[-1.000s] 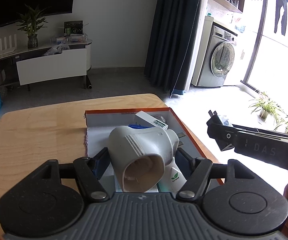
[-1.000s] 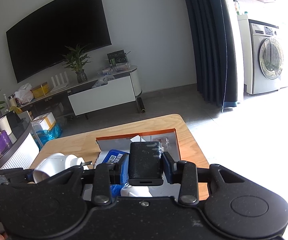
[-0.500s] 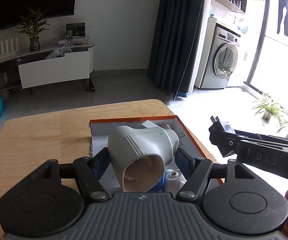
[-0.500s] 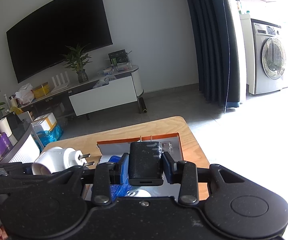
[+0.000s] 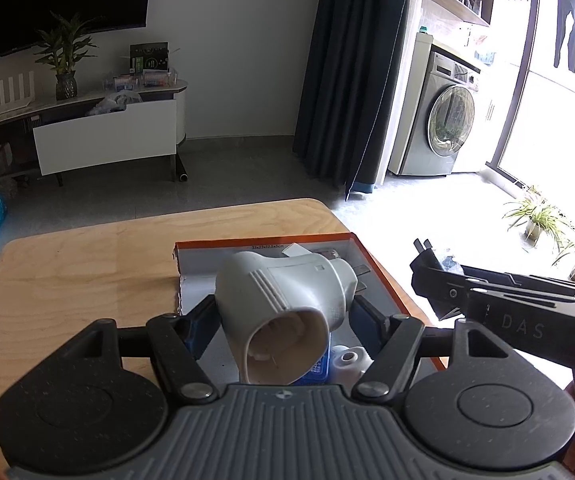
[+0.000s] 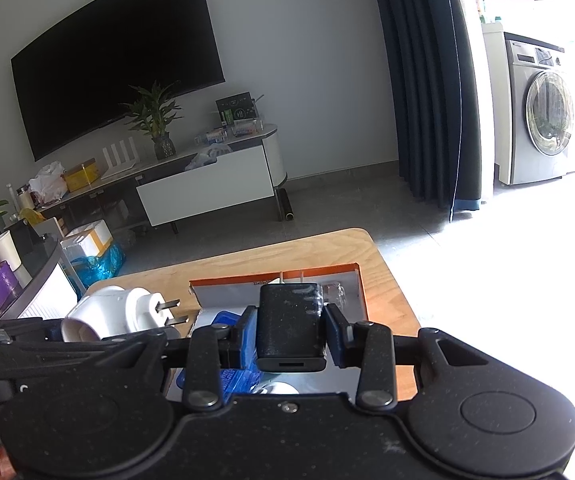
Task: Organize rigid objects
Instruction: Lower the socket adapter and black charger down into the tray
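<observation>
My left gripper (image 5: 283, 316) is shut on a white plug adapter (image 5: 283, 304), held above the orange-rimmed cardboard box (image 5: 263, 242) on the wooden table (image 5: 87, 264). The adapter also shows in the right wrist view (image 6: 119, 312), prongs pointing right. My right gripper (image 6: 290, 328) is shut on a black charger block (image 6: 289, 326), held above the same box (image 6: 351, 270). The right gripper also shows at the right of the left wrist view (image 5: 431, 276). Inside the box lie a blue packet (image 5: 321, 368) and a small white bottle (image 5: 347, 360).
The table's right edge (image 5: 367, 248) lies close to the box. Beyond the table are a TV cabinet (image 5: 107, 136), dark curtain (image 5: 351, 80) and washing machine (image 5: 443, 120). A counter with items (image 6: 3, 276) stands at the left in the right wrist view.
Both grippers have lifted and drawn back from the box with their objects still held. The box contents sit lower in both views.
</observation>
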